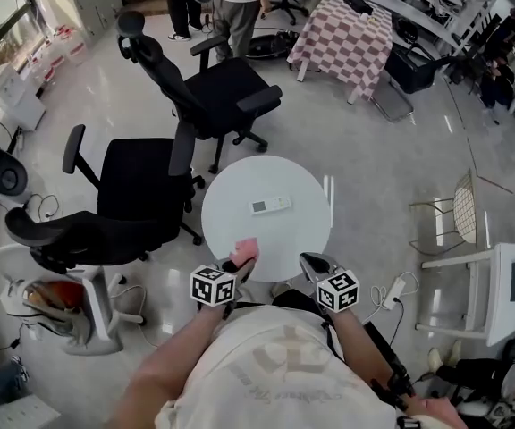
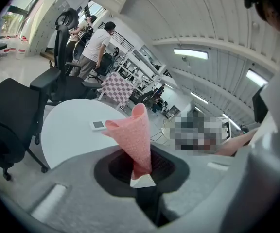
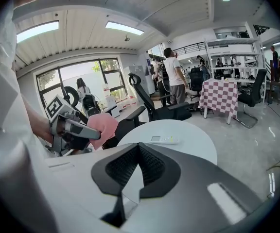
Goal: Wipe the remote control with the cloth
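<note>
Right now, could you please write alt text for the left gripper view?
The left tool is shut on a pink cloth that stands up in a cone. Beyond it, a white remote control lies on a round white table, black office chairs at left.

The left gripper (image 1: 240,264) is clamped on a pink cloth (image 1: 248,245). The right gripper (image 1: 315,264) is empty, jaws together. Both tilt forward and down.

Cream short-sleeved shirt (image 1: 275,365) is worn, with a faint graphic printed on it. Left gripper (image 1: 242,262) and right gripper (image 1: 312,263) are built as grey shells fitted with black ribbed pads (image 3: 123,168). Each is topped by a white cube (image 1: 213,286) marked with black squares.
</note>
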### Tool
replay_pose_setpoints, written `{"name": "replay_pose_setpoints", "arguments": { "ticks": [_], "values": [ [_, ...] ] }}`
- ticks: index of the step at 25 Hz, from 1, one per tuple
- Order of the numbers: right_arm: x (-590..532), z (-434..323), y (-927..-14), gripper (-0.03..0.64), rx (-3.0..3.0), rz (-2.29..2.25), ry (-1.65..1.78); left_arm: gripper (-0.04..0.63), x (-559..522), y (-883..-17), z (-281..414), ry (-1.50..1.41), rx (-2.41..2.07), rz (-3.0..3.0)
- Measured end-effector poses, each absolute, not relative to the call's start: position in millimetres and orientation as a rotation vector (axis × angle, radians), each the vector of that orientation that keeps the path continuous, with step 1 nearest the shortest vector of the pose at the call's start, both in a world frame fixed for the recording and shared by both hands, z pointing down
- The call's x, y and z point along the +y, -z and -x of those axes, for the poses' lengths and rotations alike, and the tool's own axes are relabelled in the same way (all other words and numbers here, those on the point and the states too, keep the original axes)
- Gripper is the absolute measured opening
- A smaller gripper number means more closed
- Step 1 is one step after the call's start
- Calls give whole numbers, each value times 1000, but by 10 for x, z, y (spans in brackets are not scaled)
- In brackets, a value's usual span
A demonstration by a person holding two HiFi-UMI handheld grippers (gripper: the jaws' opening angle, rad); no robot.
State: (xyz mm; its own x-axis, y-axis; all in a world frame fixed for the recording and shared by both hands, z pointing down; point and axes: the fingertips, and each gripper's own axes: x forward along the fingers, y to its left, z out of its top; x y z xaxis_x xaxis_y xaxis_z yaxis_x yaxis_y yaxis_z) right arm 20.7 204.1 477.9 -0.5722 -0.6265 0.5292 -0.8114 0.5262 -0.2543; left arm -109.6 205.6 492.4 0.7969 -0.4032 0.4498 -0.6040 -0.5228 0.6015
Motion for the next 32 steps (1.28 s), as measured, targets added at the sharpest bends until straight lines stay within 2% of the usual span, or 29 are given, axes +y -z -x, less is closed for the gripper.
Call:
{"name": "replay_pose_setpoints", "arguments": {
  "ticks": [13, 23, 32],
  "values": [
    [1171, -583, -5135, 6, -2383, -1014, -717, 44, 1346, -5069, 732, -405, -827, -2103],
    [665, -693, -5584, 21, -2374, -663, -573, 44, 999, -5393, 392, -489, -927, -1970],
    [424, -579, -5998, 70, -2304, -484, -441, 44, 927, -5631, 335, -549, -910, -1912]
  ]
}}
